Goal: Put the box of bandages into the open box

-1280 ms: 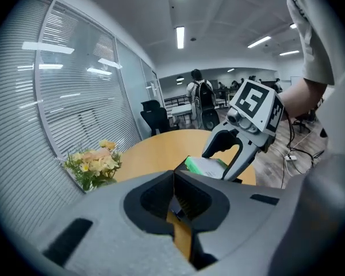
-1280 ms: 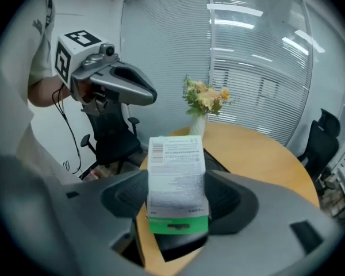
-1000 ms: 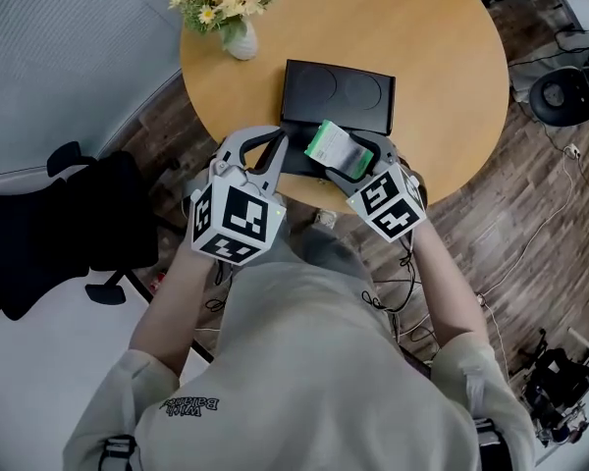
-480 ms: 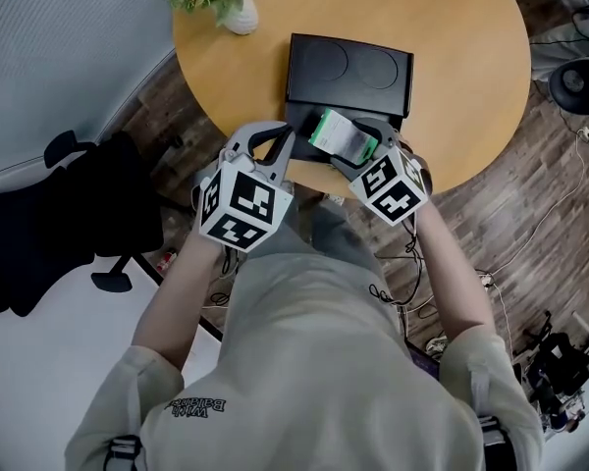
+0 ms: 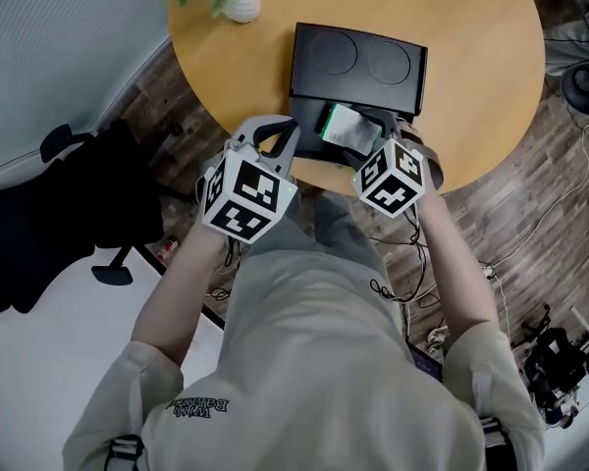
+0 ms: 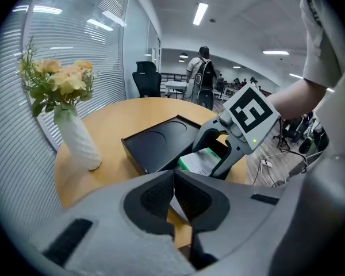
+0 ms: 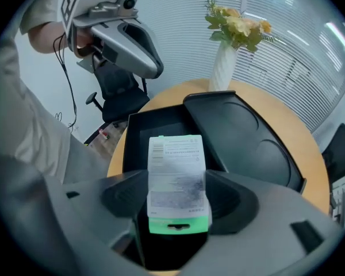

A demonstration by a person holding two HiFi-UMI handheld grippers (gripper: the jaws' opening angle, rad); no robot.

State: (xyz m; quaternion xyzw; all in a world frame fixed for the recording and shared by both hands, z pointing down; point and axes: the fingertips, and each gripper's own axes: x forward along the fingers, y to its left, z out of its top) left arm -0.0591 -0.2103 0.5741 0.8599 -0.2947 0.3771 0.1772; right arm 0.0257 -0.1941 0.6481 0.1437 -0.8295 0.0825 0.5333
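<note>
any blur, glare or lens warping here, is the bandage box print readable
Head view: evenly lit, sharp, hardly warped; the bandage box is too small to read. Left gripper view: heavy fisheye, dark corners, bright ceiling lights, the left gripper near and soft. Right gripper view: same fisheye, pale window blinds, print on the box in the right gripper smeared, unreadable.

A round wooden table (image 5: 471,77) with a warm, honey-coloured top stands on dark plank flooring. A white vase (image 5: 240,3) of yellow and cream flowers stands upright close to the table's far left edge. A black open box (image 5: 307,116) sits right at the near edge where the person stands, and its lid (image 5: 358,65), marked by two round recesses, lies flat against it on the side toward the table's middle, well apart from the vase.
</note>
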